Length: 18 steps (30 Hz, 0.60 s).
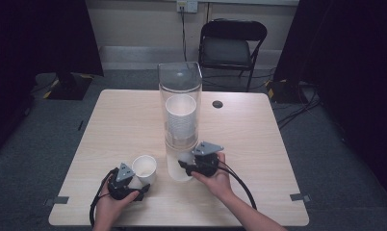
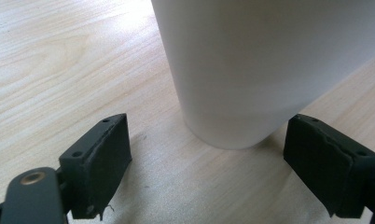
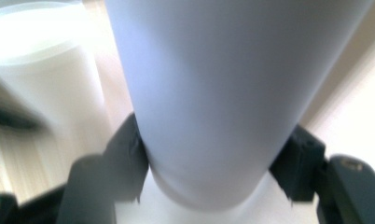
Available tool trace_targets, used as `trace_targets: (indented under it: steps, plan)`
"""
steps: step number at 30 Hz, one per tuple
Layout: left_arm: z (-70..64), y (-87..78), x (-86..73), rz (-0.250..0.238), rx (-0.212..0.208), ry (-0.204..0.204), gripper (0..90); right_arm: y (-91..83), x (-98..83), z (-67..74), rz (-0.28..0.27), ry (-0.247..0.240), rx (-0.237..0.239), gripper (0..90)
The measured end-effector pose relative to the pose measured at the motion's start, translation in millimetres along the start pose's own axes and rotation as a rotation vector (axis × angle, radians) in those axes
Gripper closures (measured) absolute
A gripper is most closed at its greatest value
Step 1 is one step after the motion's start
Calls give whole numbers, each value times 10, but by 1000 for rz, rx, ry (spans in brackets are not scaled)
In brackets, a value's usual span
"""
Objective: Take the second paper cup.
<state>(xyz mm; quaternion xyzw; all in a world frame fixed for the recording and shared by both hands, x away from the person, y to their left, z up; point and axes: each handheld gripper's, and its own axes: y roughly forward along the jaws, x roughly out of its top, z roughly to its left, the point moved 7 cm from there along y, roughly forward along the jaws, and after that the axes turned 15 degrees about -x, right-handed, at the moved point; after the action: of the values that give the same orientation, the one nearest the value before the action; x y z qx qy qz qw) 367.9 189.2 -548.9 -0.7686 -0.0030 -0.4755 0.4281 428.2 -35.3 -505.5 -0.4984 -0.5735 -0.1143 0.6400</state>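
A tall clear dispenser tube (image 1: 179,84) stands mid-table with a stack of white paper cups (image 1: 181,120) inside. At its base my right gripper (image 1: 183,166) is shut on the lowest white cup (image 1: 176,168); in the right gripper view both pads (image 3: 127,149) press the sides of this cup (image 3: 213,102), with the gripper (image 3: 213,156) around its lower part. A second white cup (image 1: 144,167) stands upright on the table to the left. My left gripper (image 1: 141,186) sits just in front of it, jaws open; that cup (image 2: 251,70) stands a little beyond the fingertips (image 2: 104,154), untouched.
The light wooden table (image 1: 109,125) has a round dark cable hole (image 1: 217,104) at the back right. A black folding chair (image 1: 232,45) stands behind the table. The loose cup (image 3: 41,70) appears blurred to the left of the held one.
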Motion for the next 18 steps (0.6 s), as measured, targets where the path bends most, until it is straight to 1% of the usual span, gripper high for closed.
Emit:
trace_targets:
  steps: [1,2,3,4,6,7,9,11,14,16,18]
  plan:
    - [1,3,3,-2,-1,0,143,-30,-77,33,3,-6,10,360]
    - [3,8,6,-6,0,-2,139,-69,-93,26,-7,-2,15,359]
    - [3,8,7,-7,0,-2,136,-98,-89,-9,-13,18,23,357]
    - [2,8,6,-7,0,-2,136,-119,-94,-45,2,10,34,354]
    - [3,9,7,-7,0,-2,136,-178,-95,-108,0,-28,32,351]
    - [3,9,7,-7,0,-3,136,-195,-107,-135,7,-35,41,350]
    - [3,9,7,-7,1,-2,135,-215,-155,-194,16,-47,35,349]
    - [2,9,7,-6,1,-2,135,-237,-223,-239,22,-25,47,348]
    - [1,10,7,-7,3,-4,135,-273,-324,-310,36,-41,28,347]
    - [2,9,8,-7,4,-3,134,-311,-330,-355,32,-36,22,347]
    - [2,10,8,-7,4,-4,134,-336,-327,-385,31,-50,9,346]
